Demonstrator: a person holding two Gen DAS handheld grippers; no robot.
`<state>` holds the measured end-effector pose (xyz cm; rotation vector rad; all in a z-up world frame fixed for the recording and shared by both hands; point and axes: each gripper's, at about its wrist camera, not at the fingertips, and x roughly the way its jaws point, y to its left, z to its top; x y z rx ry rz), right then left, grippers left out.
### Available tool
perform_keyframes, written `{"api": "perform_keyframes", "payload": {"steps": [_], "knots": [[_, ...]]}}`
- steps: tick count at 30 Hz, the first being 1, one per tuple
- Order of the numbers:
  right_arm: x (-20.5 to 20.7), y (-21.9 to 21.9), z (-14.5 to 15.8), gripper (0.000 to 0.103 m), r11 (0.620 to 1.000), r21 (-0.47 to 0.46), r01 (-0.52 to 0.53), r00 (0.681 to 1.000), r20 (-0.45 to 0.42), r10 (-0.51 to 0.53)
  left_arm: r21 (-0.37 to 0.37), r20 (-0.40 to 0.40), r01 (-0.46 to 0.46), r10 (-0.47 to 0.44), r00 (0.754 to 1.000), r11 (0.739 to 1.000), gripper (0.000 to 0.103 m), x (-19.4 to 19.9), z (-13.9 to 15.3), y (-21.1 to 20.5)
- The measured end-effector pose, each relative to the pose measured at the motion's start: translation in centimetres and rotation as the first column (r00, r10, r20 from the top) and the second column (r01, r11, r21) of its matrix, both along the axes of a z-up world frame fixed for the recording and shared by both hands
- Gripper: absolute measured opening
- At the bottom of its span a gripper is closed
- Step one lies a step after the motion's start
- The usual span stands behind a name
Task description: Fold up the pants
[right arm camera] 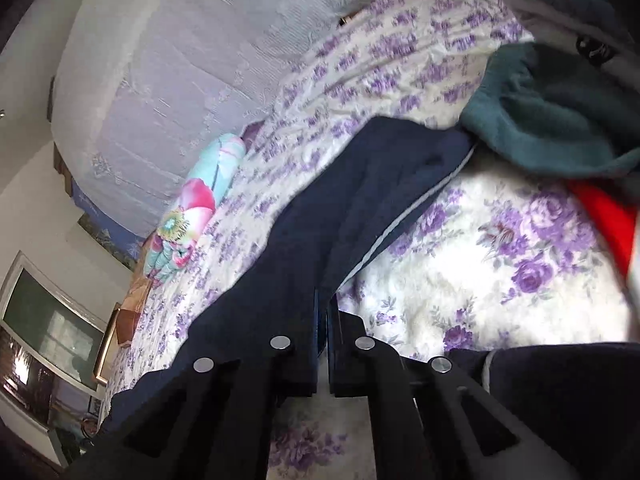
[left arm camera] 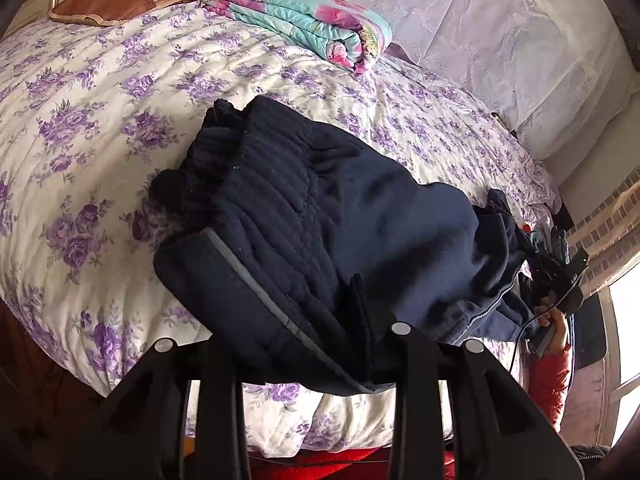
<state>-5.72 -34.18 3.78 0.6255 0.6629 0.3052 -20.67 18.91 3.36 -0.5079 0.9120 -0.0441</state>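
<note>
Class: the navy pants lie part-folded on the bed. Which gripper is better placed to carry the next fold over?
Probably the right gripper: it is shut on the pants at the leg end. The left gripper holds the bunched waist end.

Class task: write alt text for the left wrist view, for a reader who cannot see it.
Dark navy pants lie bunched on a bed's purple-flowered quilt, their near edge between the left gripper's black fingers. A folded turquoise-and-pink blanket lies behind them.
</note>
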Motion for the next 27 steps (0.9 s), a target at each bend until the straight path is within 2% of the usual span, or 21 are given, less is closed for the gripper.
{"api": "perform_keyframes", "payload": {"steps": [3, 5, 6, 8, 10, 12, 14, 15, 17, 20, 22, 23, 24, 25, 27], "knots": [[-4.7, -0.5, 3.1, 0.004, 0.996, -0.069, 0.055, 0.983, 0.180, -0.042, -0.009, -0.014, -0.006, 0.006, 1.000, 1.000, 0.031, 0.0, -0.7, 0.2], [-8.1, -1.9, 3.9, 0.004, 0.995, -0.047, 0.086, 0.970, 0.231, -0.073, -0.037, -0.033, -0.012, 0.011, 0.999, 0.999, 0.034, -0.1, -1.2, 0.4], [-9.5, -2.8, 4.0, 0.004, 0.996, -0.009, 0.094, 0.968, 0.235, -0.089, -0.060, -0.041, -0.005, 0.002, 0.999, 0.998, 0.036, -0.2, -1.5, 0.4], [-12.1, -5.0, 4.1, 0.004, 0.993, 0.050, 0.109, 0.966, 0.232, -0.118, -0.068, -0.027, -0.017, 0.015, 1.000, 0.998, 0.075, -1.0, -1.2, 0.7], [-13.6, -6.2, 4.5, 0.004, 0.994, 0.049, 0.098, 0.969, 0.222, -0.107, -0.040, 0.034, -0.044, 0.045, 0.998, 0.998, 0.078, -2.2, -0.1, 1.2], [-14.4, -6.3, 5.1, 0.004, 0.997, -0.008, 0.082, 0.972, 0.220, -0.078, -0.021, 0.074, -0.058, 0.059, 0.996, 0.998, 0.080, -2.8, 1.0, 1.7], [-14.6, -5.9, 5.3, 0.004, 0.995, -0.051, 0.080, 0.973, 0.223, -0.067, 0.003, 0.059, -0.074, 0.074, 0.996, 0.997, 0.088, -2.4, 0.9, 1.9], [-14.5, -5.8, 5.3, 0.004, 0.995, -0.058, 0.083, 0.972, 0.225, -0.068, 0.007, 0.028, -0.068, 0.068, 0.997, 0.998, 0.088, -2.0, 0.2, 1.9], [-14.7, -6.1, 5.0, 0.004, 0.995, -0.042, 0.088, 0.971, 0.227, -0.077, -0.026, -0.023, -0.068, 0.067, 0.997, 0.997, 0.087, -1.8, -1.3, 2.0], [-14.5, -6.6, 4.3, 0.004, 0.996, 0.008, 0.086, 0.974, 0.212, -0.086, -0.077, -0.022, -0.070, 0.069, 0.997, 0.995, 0.082, -2.6, -2.5, 2.0], [-14.3, -6.5, 4.2, 0.004, 0.996, 0.009, 0.085, 0.974, 0.208, -0.085, -0.075, -0.007, -0.074, 0.073, 0.997, 0.994, 0.066, -2.6, -2.6, 1.6], [-14.4, -6.3, 4.2, 0.004, 0.996, 0.007, 0.085, 0.974, 0.209, -0.084, -0.081, 0.002, -0.044, 0.045, 0.999, 0.996, 0.044, -2.2, -2.6, 1.2], [-14.5, -6.3, 4.4, 0.004, 0.996, 0.006, 0.085, 0.974, 0.211, -0.084, -0.084, -0.004, -0.014, 0.014, 1.000, 0.996, 0.038, -1.6, -2.6, 0.8], [-14.6, -6.3, 4.5, 0.004, 0.997, 0.007, 0.082, 0.974, 0.213, -0.082, -0.064, -0.002, -0.021, 0.021, 1.000, 0.998, 0.036, -1.1, -2.5, 0.6], [-14.7, -6.5, 4.9, 0.004, 0.996, 0.015, 0.084, 0.972, 0.218, -0.085, -0.062, 0.036, -0.031, 0.033, 0.999, 0.998, 0.023, -0.8, -2.0, 0.6]]}}
